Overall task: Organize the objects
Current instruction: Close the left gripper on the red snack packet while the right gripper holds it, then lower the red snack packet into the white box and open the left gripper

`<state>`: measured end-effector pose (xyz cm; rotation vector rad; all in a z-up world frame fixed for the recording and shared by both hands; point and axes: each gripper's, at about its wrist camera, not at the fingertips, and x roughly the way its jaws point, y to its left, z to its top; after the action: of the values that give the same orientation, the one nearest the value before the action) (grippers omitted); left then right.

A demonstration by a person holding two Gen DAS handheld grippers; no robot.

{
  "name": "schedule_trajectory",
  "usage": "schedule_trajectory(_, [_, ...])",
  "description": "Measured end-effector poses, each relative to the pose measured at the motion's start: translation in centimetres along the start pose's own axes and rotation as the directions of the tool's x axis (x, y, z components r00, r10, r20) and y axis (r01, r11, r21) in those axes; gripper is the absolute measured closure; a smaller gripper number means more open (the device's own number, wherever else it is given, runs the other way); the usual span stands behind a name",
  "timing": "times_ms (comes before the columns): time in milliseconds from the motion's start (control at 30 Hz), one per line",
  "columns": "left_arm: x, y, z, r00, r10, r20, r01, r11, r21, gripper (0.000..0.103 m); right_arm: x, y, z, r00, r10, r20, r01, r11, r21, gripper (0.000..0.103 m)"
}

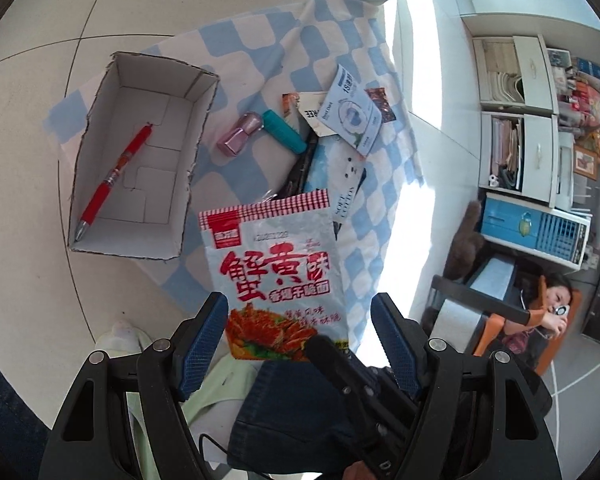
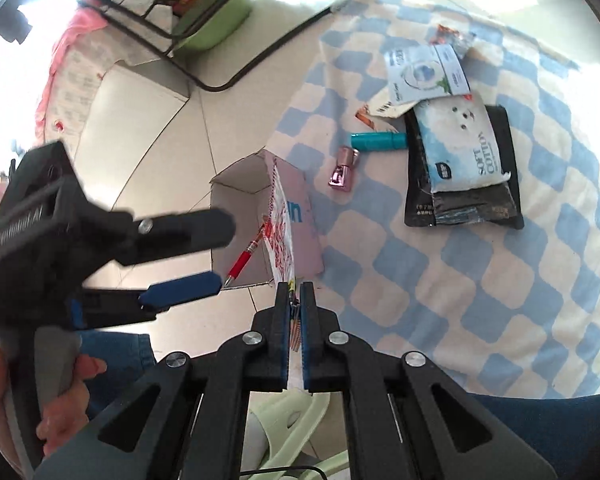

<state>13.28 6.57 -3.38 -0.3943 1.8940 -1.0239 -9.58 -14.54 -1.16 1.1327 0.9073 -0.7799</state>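
Observation:
My right gripper (image 2: 295,292) is shut on the edge of a red-and-silver snack packet (image 2: 281,236) and holds it in the air above the cardboard box (image 2: 242,184). The same packet (image 1: 274,268) hangs in front of my left gripper (image 1: 300,312), which is open and empty. The open box (image 1: 100,240) holds a red pen (image 1: 116,168). On the blue checked cloth (image 1: 236,60) lie a pink nail polish bottle (image 1: 240,134), a teal tube (image 1: 284,130), a tissue pack (image 2: 460,144) on a black pouch (image 2: 500,208), and sachets (image 1: 352,116).
The cloth lies on a pale tiled floor (image 1: 32,200). A black metal rack (image 2: 172,20) with a green bin stands beyond the box. Shelves and a seated person (image 1: 552,304) are at the right. My knee in jeans (image 1: 284,400) is below the grippers.

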Motion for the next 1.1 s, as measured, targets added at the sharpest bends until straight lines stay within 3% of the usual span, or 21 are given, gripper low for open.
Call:
schedule_trajectory(100, [0.6,0.7,0.0,1.0,0.007,-0.01,-0.007,1.0,-0.026,0.03,-0.2,2.4,-0.5,0.998,-0.059,0.017,0.06,0.995,-0.076,0.098])
schedule_trajectory(267, [1.1,2.1,0.3,0.997,-0.068,-0.045,0.063,0.992,-0.111,0.03,-0.8,4.9,-1.7,0.993,-0.104,0.048,0.111,0.975,-0.191,0.098])
schedule_trajectory(367, [0.8,1.7,0.2,1.0,-0.022,-0.016,0.02,0.997,-0.08,0.032,-1.0,6.2,-2.3,0.992,-0.107,0.069,0.121,0.962,-0.246,0.098])
schedule_trajectory(433, [-0.1,1.2,0.0,0.999,0.026,0.035,-0.025,0.999,-0.031,0.072,-0.9,6.7,-2.5,0.994,-0.095,0.062,0.108,0.957,-0.269,0.098])
schedule_trajectory(467, [-0.1,0.8,-0.2,0.998,0.045,0.039,-0.044,0.999,-0.02,0.102,-0.9,6.7,-2.6,0.995,-0.083,0.056,0.095,0.958,-0.27,0.098])
schedule_trajectory(633, [-1.7,0.1,-0.6,0.99,0.076,0.12,-0.08,0.996,0.031,0.103,-0.5,5.4,-2.8,1.0,-0.017,0.014,0.019,0.985,-0.169,0.093])
schedule_trajectory(733, [-2.6,0.1,-0.7,0.985,0.078,0.157,-0.085,0.996,0.033,0.103,0.1,4.4,-2.6,0.999,-0.036,-0.008,0.035,0.992,-0.121,0.092])
schedule_trajectory(800, [-3.3,-0.2,-1.1,0.977,0.098,0.189,-0.107,0.994,0.035,0.103,0.9,3.5,-2.5,0.998,-0.05,-0.048,0.046,0.996,-0.074,0.082])
schedule_trajectory(833, [-3.7,-0.3,-1.1,0.969,0.121,0.215,-0.132,0.991,0.035,0.103,1.2,3.0,-2.4,0.997,-0.053,-0.064,0.05,0.998,-0.041,0.073])
schedule_trajectory(933, [-6.2,-0.6,-1.2,0.927,0.189,0.324,-0.212,0.977,0.035,0.103,1.8,1.1,-2.5,0.994,-0.065,-0.088,0.071,0.995,0.068,0.061])
schedule_trajectory(1100, [-9.1,0.4,-1.2,0.89,0.2,0.41,-0.207,0.978,-0.029,0.103,2.6,-2.4,-2.6,0.99,-0.043,-0.138,0.075,0.968,0.24,0.058])
